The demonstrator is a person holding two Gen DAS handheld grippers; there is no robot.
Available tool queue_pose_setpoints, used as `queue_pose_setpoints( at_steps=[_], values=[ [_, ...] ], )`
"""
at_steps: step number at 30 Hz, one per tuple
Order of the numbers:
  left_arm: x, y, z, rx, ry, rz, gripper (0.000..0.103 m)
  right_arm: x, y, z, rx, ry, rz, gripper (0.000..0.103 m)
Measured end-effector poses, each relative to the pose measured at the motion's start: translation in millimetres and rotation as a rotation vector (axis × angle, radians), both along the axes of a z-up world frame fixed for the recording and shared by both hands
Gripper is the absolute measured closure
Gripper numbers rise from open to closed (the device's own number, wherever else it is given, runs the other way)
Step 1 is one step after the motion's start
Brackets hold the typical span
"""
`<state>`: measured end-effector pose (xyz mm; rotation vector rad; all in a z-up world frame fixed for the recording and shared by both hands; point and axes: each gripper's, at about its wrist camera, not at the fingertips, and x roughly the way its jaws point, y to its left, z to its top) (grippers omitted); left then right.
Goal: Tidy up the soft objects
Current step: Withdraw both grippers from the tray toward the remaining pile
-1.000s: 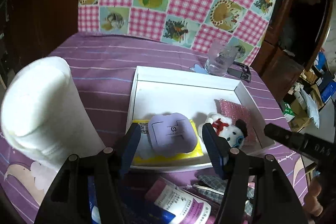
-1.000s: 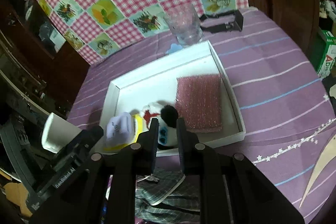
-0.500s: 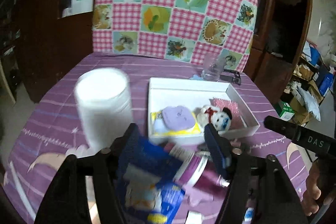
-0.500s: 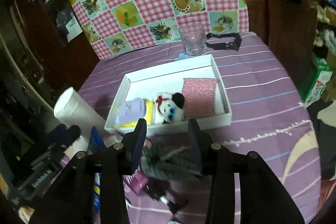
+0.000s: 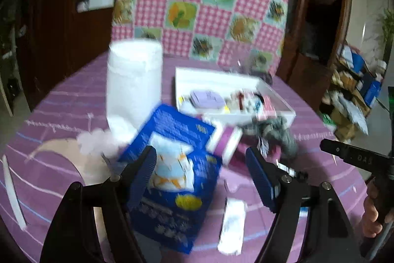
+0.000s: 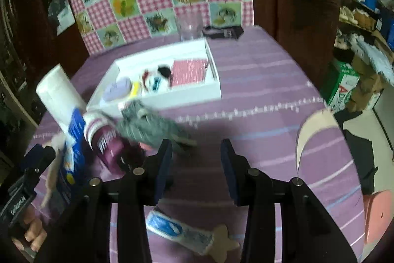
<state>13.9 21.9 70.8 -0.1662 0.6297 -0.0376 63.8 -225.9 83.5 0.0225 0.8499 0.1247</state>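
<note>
Left hand-held gripper (image 5: pixel 200 173) has pulled back from the white tray (image 5: pixel 275 112) since a second ago, and I see its jaws opening, nothing pressed between the pads; the blue packet (image 5: pixel 172 189) lies on the worktop (image 5: pixel 61 100) beneath them. My right hand-held gripper (image 6: pixel 195 162) has backed off too, jaws apart and empty, wider than before when they nearly met over the plush panda (image 6: pixel 157 80). The panda, lilac pad (image 6: pixel 118 89) and pink sponge (image 6: pixel 189 72) sit in the tray. Grey cloth (image 6: pixel 147 125) lies bunched just outside the tray's near wall. Only the right view shows the glass (image 6: pixel 189 26) clearly and the small blue sachet (image 6: pixel 170 226) near my gripper; the left view shows the white roll (image 5: pixel 134 80) upright.
</note>
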Motion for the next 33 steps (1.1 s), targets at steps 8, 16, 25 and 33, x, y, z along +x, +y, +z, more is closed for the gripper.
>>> queue_pose_setpoints(
  at_steps=[8, 16, 25, 33],
  values=[
    [-7.3, -18.2, -9.3, 0.014, 0.011, -0.053, 0.028, -7.4, 0.0, -12.6, 0.008, 0.043, 0.005, 0.061],
    [-4.2, -41.8, -21.6, 0.109, 0.094, -0.106, 0.028, -9.9, 6.6, -14.3, 0.012, 0.072, 0.042, 0.061],
    [-5.1, -53.8, -30.9, 0.179, 0.181, -0.134, 0.028, -18.2, 2.7, -20.5, -0.046, 0.134, 0.007, 0.061],
    [-2.9, -54.3, -45.4, 0.187, 0.323, -0.137, 0.036, -18.1, -6.8, -28.9, -0.039, 0.226, -0.036, 0.066]
  ],
)
